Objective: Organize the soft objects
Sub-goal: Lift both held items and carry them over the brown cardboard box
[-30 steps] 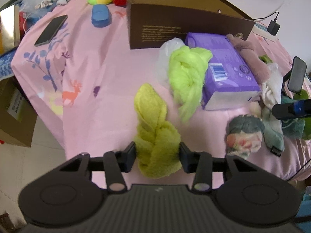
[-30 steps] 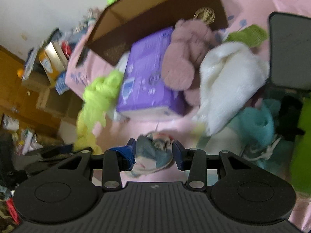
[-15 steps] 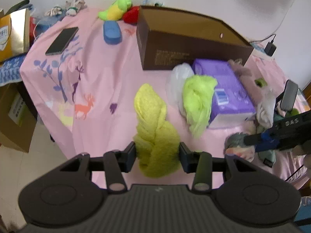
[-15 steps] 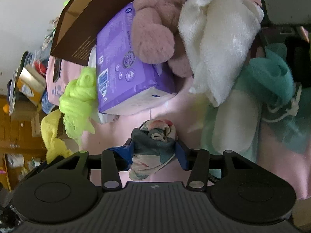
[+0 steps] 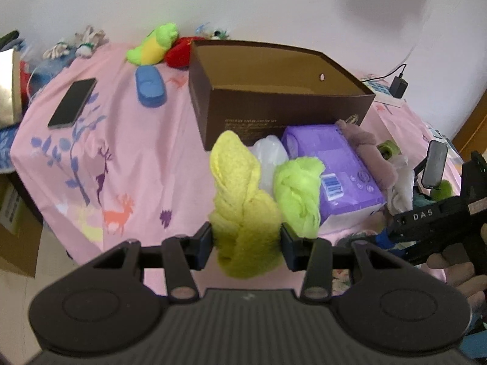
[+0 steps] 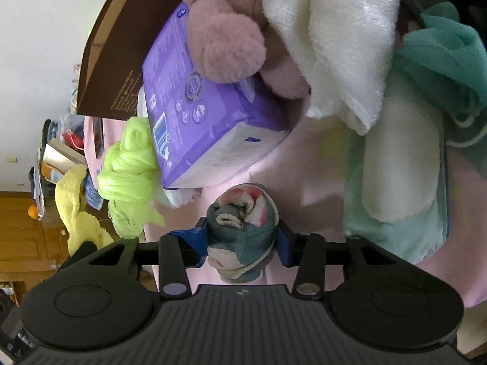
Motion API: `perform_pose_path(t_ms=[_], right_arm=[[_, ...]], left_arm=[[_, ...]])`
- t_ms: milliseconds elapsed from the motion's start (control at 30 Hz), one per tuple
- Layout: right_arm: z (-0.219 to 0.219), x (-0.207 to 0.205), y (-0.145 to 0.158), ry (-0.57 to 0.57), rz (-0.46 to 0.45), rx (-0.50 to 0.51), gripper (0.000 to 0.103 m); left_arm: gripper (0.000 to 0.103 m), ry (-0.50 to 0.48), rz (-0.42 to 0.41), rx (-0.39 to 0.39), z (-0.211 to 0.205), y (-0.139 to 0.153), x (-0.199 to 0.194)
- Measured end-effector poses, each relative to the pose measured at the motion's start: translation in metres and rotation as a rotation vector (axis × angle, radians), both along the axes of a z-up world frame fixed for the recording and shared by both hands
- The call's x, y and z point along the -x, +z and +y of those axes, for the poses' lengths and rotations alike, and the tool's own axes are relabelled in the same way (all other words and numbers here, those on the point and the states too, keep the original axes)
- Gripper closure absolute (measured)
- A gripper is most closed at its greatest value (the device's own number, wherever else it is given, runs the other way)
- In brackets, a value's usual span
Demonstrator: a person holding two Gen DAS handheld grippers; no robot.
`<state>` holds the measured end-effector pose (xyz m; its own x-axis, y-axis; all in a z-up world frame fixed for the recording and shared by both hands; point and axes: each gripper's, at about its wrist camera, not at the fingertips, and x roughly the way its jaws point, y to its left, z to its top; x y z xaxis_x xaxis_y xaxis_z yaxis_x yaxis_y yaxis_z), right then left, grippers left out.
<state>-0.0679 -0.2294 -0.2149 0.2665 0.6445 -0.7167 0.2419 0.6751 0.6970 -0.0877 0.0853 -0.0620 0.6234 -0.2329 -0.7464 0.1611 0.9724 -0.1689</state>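
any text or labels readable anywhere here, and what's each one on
"DAS": white letters on the black body of the right claw, seen from the left wrist view.
Brown box: a line of pale print on its front wall, too small to read.
Purple pack: a barcode, round icons and small print, none legible.
Nothing else carries readable text.

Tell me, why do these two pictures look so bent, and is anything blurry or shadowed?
Left wrist view: fisheye lens curves the box edges and darkens the corners; a soft grey shadow smudges the wall. Right wrist view: same bulge, scene tilted sideways; plush and towel fairly sharp, far left clutter hazy.
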Motion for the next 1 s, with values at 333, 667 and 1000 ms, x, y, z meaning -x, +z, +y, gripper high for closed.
perform_pose_path(t_ms=[333,667,1000], right_arm=[[-0.037,0.010,0.066,0.008,-0.150,0.011,0.078],[-0.052,-0.044,0.156,-0.024,-0.416,0.105,0.078],[-0.009,-0.136,0.182,0.009,-0.577,0.243,0.077]], left_arm=[[0.058,-0.070,-0.068,0.086,0.004,0.026,-0.031],[0.058,-0.127,-0.195,0.130,-0.021,0.063,-0.088],[0.058,-0.086,-0.203,0.077,-0.034,0.075,-0.167]])
